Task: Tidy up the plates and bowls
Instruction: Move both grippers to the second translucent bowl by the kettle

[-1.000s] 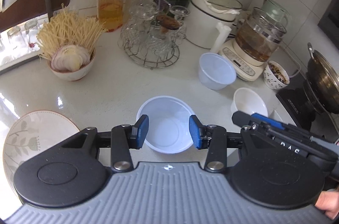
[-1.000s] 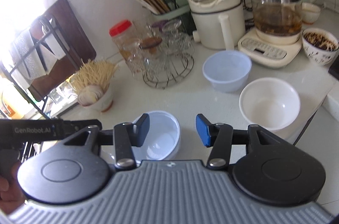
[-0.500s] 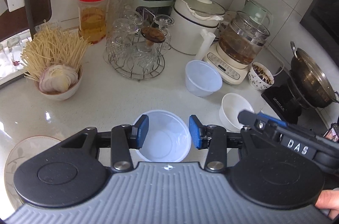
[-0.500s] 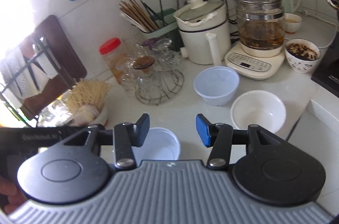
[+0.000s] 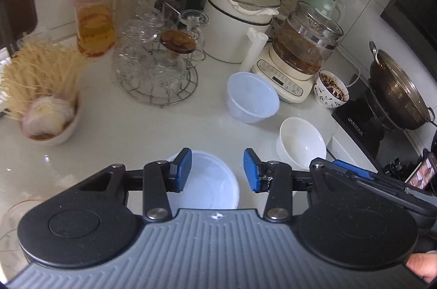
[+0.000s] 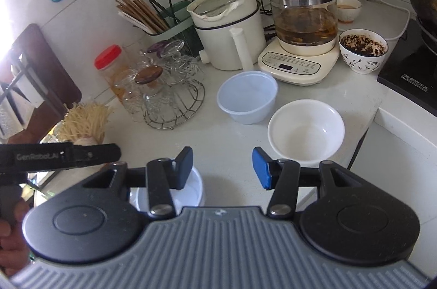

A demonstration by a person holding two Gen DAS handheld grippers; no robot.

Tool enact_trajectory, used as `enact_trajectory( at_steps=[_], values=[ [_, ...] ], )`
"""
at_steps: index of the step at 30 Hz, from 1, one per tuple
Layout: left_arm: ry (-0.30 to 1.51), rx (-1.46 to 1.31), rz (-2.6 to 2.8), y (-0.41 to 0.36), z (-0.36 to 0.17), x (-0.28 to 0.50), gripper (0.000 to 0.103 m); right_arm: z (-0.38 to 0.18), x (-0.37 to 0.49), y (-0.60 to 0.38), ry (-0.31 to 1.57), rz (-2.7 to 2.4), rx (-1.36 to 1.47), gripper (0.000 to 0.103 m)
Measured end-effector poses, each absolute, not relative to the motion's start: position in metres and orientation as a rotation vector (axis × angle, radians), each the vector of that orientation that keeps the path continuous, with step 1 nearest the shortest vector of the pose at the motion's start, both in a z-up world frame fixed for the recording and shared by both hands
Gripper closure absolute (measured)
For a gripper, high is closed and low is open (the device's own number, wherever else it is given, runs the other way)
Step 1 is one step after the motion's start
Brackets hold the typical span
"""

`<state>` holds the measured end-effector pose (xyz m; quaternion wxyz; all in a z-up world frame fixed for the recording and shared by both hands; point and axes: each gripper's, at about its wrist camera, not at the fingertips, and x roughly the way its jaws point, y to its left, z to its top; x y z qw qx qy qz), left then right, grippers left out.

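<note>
Left wrist view shows that the left gripper (image 5: 215, 170) has slid to the right along the counter compared with one second ago: the patterned plate, which then lay in full at the lower left, is now only a faint rim at the edge (image 5: 16, 207), and the near plastic bowl (image 5: 207, 179) sits lower and more under the fingers, partly hidden by the tool. Its jaws stand apart, with nothing pressed between the blue pads; the bowl is below and behind them, not gripped. The right gripper (image 6: 222, 168) has turned a little but stayed nearly in place, and its jaws are also apart and empty. In my judgement the sorting has not yet really begun, because every dish lies separate: the second plastic bowl (image 5: 252, 100) stands further back, just beside the tea maker base (image 5: 284, 78), and the white ceramic bowl (image 6: 306, 130) rests near the counter edge, close to it but not touching. The shift seems to bring the left tool toward these bowls, perhaps for stacking them. The surface is a pale speckled stone countertop (image 5: 153, 130), glossy and probably slippery for light plastic. Around it the room is a crowded kitchen corner: a wire rack of glasses (image 5: 155, 65), a red-lidded jar (image 5: 94, 15), a bowl of dry noodles (image 5: 43, 97), a white pot with lid (image 6: 226, 24), a patterned bowl with dark contents (image 6: 363, 48) and a wok on the stove (image 5: 398, 95).
</note>
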<state>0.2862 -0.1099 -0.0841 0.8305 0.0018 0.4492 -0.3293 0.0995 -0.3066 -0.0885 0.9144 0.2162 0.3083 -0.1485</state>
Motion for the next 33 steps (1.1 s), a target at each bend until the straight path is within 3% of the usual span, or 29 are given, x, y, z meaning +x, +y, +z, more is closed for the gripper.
enact_trajectory(
  at_steps=[33],
  values=[
    [1.145, -0.164, -0.496, -0.253, -0.172, 0.387, 0.055, -0.133, 0.228, -0.464, 0.774, -0.197, 0.440, 0.052]
  ],
)
